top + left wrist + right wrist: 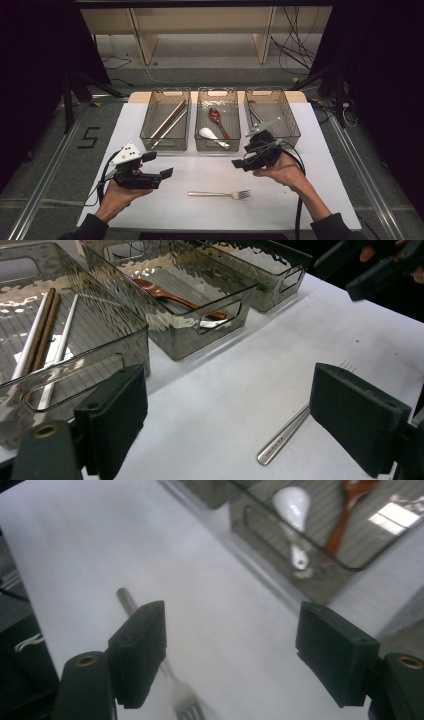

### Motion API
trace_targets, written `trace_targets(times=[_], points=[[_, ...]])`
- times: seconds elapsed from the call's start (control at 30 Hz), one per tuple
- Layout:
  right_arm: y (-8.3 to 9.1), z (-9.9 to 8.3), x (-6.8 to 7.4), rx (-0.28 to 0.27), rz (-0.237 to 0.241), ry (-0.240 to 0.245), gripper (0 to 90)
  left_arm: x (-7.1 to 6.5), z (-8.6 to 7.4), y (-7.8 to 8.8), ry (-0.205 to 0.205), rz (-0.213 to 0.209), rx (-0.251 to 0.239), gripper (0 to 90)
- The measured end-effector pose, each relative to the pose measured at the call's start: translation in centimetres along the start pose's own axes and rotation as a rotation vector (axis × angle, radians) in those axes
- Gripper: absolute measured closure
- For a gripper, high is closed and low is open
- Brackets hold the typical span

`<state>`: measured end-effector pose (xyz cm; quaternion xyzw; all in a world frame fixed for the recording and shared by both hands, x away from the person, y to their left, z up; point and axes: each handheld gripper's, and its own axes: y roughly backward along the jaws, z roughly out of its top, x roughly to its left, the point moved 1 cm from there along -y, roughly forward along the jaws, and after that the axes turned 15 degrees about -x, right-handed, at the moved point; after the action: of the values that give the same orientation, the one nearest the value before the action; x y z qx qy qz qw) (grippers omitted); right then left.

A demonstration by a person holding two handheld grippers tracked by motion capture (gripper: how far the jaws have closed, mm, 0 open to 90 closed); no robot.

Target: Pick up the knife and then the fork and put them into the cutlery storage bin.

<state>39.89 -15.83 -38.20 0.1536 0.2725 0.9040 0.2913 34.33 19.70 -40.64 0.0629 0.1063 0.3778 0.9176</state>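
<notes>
White tabletop (150, 210) carrying three clear bins (217, 125); left hand-held gripper (167, 173) and right hand-held gripper (239, 163), both with jaws wide and empty; steel fork (220, 194) lying flat between them, near the front edge.

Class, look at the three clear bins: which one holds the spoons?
The middle bin. It holds a brown spoon and a white spoon; the left bin holds chopsticks, and the right bin has no spoons.
</notes>
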Motion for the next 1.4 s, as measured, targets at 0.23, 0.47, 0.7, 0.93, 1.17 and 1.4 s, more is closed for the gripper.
trace_targets(times=[0.23, 0.47, 0.7, 0.93, 1.17, 1.4], points=[[-1.8, -1.1, 1.5, 0.066, 0.046, 0.043, 29.6, 0.0, 0.0, 0.1, 0.000, 0.000, -0.001, 14.9], [-3.2, -1.9, 2.7, 0.123, 0.065, 0.085, 29.9, 0.0, 0.0, 0.0, 0.001, -0.004, -0.001, 14.9], [-4.2, -2.3, 3.4, 0.156, 0.083, 0.105, 30.3, 0.0, 0.0, -0.1, -0.001, -0.005, 0.001, 14.9], [-4.7, -2.7, 3.7, 0.174, 0.092, 0.112, 30.6, 0.0, 0.1, -0.1, 0.000, -0.004, 0.000, 14.9], [-5.2, -2.9, 4.3, 0.203, 0.098, 0.127, 31.0, 0.0, 0.0, 0.0, 0.000, -0.003, 0.000, 14.9], [-5.8, -3.2, 4.6, 0.221, 0.109, 0.153, 32.0, 0.1, 0.0, 0.0, -0.001, -0.002, 0.001, 14.9]])
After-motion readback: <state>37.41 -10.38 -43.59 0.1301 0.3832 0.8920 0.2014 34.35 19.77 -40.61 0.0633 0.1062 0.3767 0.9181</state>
